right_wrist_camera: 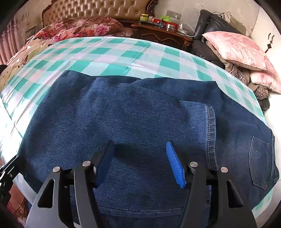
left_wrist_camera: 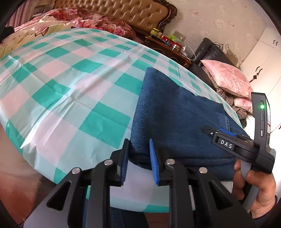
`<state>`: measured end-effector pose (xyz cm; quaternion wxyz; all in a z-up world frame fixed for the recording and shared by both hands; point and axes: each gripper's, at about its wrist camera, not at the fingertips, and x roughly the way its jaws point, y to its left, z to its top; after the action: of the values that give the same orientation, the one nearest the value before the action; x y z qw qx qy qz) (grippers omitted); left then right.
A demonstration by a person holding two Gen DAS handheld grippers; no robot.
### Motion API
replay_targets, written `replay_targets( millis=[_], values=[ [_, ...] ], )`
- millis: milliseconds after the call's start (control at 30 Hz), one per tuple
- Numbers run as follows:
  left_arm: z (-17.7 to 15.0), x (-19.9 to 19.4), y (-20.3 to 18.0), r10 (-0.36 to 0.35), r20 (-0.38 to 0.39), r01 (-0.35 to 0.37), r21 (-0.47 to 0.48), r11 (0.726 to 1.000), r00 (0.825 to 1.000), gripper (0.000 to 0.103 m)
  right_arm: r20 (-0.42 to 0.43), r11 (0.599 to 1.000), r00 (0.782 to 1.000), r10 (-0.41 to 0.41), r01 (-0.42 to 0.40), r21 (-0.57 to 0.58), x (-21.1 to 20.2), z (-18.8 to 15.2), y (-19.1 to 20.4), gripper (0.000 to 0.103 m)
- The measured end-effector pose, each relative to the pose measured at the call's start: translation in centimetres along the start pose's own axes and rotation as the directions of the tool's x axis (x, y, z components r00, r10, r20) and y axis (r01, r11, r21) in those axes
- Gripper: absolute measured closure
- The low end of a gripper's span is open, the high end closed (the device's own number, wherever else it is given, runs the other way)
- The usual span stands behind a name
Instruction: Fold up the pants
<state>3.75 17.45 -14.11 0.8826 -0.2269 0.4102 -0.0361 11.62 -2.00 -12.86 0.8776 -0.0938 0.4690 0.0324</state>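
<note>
A bed (left_wrist_camera: pixel 66 84) fills the room, covered with a green, white and pink checked sheet (left_wrist_camera: pixel 52 70). On its left side lies a flowery blanket (left_wrist_camera: pixel 84 19) under a padded headboard (left_wrist_camera: pixel 123 12).

The left gripper (left_wrist_camera: pixel 138 157) is low at the near edge of the bed. Its jaws are narrow, and the near left corner of the pants (left_wrist_camera: pixel 175 114) sits between the blue pads. I cannot tell if the pads squeeze the cloth.

The pants are blue jeans, folded and lying flat on the sheet near the front of the bed. A back pocket (right_wrist_camera: pixel 259 161) shows at the right end.

The right gripper (right_wrist_camera: pixel 140 163) hangs over the middle of the pants. Its jaws are wide and hold nothing. A hand (left_wrist_camera: pixel 256 189) holds its handle.

Further right, a dark wood nightstand (right_wrist_camera: pixel 161 33) stands beside a black chair (right_wrist_camera: pixel 216 22) with a pink pillow (right_wrist_camera: pixel 237 47) on it.
</note>
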Motion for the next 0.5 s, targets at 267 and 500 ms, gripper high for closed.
replay_targets(
  millis=[267,500],
  values=[
    [1.0,-2.0,-1.8,-0.018,0.049,0.015,0.043,0.999,0.999,0.089,0.000,1.000,1.000,-0.012,0.012,-0.005,0.0,0.0,0.1,0.040],
    [1.4,-3.1,-3.3,-0.017,0.086,0.009,0.093,0.996,0.996,0.089,-0.016,1.000,0.999,-0.028,0.028,-0.014,0.1,0.4,0.0,0.033]
  ],
)
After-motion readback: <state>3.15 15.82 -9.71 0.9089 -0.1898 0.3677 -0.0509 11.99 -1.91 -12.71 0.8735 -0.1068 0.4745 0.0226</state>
